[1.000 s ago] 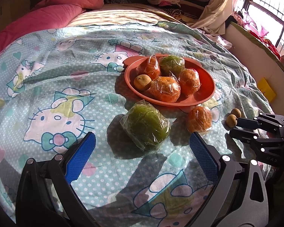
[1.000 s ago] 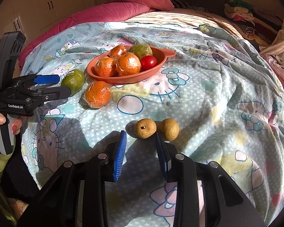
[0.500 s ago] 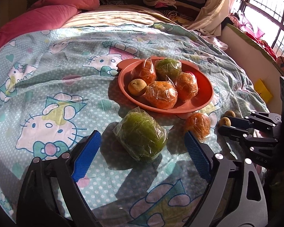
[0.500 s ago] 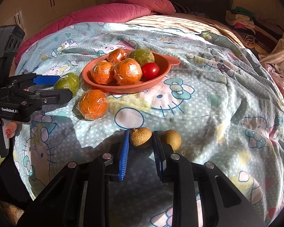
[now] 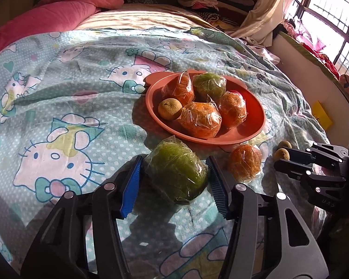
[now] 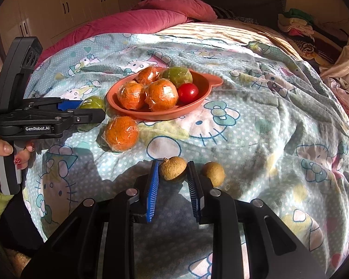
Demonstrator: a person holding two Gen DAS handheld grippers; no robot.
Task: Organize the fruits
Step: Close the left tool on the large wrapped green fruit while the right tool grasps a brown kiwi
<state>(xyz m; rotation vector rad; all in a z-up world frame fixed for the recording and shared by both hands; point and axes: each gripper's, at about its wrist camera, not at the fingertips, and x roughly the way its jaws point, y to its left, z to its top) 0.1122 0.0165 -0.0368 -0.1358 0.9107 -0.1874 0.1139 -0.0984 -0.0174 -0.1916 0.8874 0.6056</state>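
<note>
A green fruit in clear wrap lies on the bedspread just in front of the orange plate. My left gripper is closing on it, and both blue pads meet the wrap at its sides. The plate holds several wrapped orange fruits, a wrapped green one, a small brown one and a red tomato. Another wrapped orange fruit lies beside the plate. My right gripper is shut on a small brown fruit. A second small brown fruit rests on the bed just to the right of it.
A pink duvet is bunched at the head of the bed. Folded clothes are piled at the far right corner. A window and ledge run along the right side. A person's hand holds the left gripper's handle.
The left gripper's jaws have narrowed from wide apart to the sides of the green wrapped fruit. The right gripper's jaws came in around the small brown fruit and closed on it.
</note>
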